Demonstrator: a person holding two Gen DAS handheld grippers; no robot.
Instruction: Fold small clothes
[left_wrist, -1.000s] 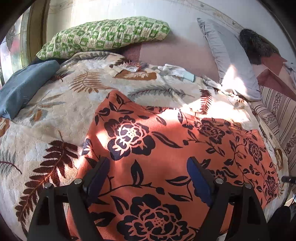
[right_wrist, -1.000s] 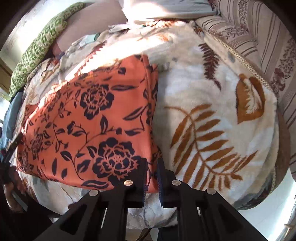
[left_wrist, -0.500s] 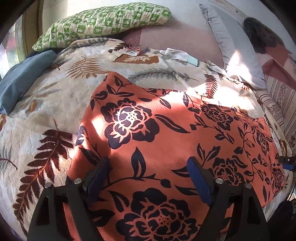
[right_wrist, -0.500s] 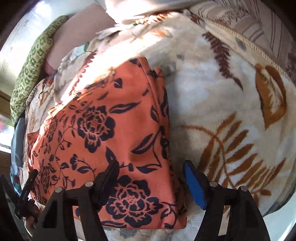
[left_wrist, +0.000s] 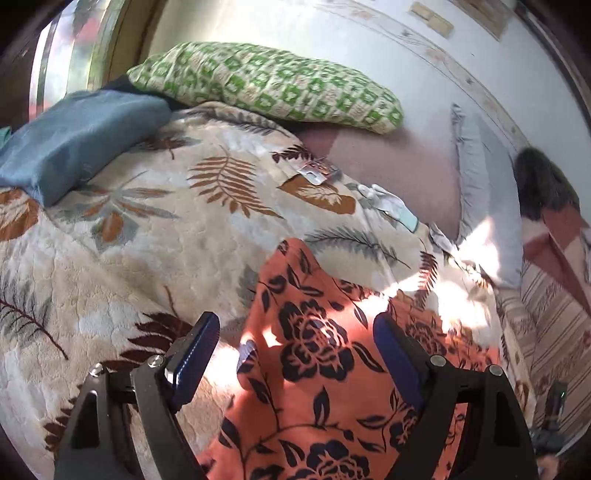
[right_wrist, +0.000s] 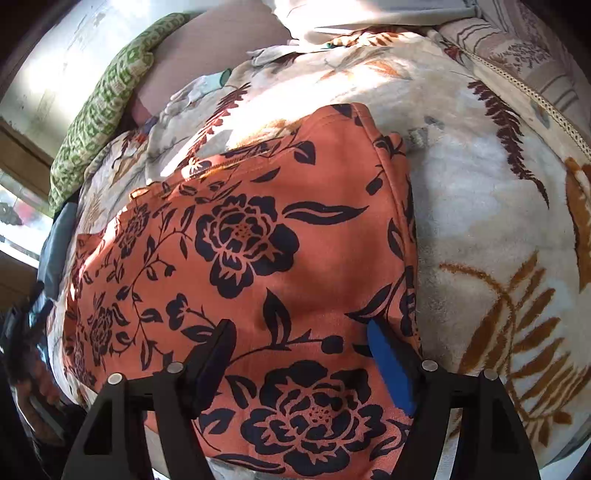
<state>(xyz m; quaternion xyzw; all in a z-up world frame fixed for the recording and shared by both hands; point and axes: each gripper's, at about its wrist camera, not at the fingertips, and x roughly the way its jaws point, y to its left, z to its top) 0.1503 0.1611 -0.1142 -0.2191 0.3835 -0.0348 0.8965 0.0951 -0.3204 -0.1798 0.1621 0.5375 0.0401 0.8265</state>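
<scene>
left wrist: my left gripper (left_wrist: 291, 343) jaws apart, empty; orange floral garment (left_wrist: 332, 387) flat on leaf-print blanket (left_wrist: 147, 251), its edge under and between my jaws | right wrist: my right gripper (right_wrist: 299, 350) jaws opening, nothing clamped; garment's folded edge beneath my right finger

Black-framed left tool (left_wrist: 291, 343) and right tool (right_wrist: 301, 345), blue pads, silver screws.

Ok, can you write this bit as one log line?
cloth: orange floral garment flat on blanket | left gripper: open | right gripper: opening, holding nothing
</scene>
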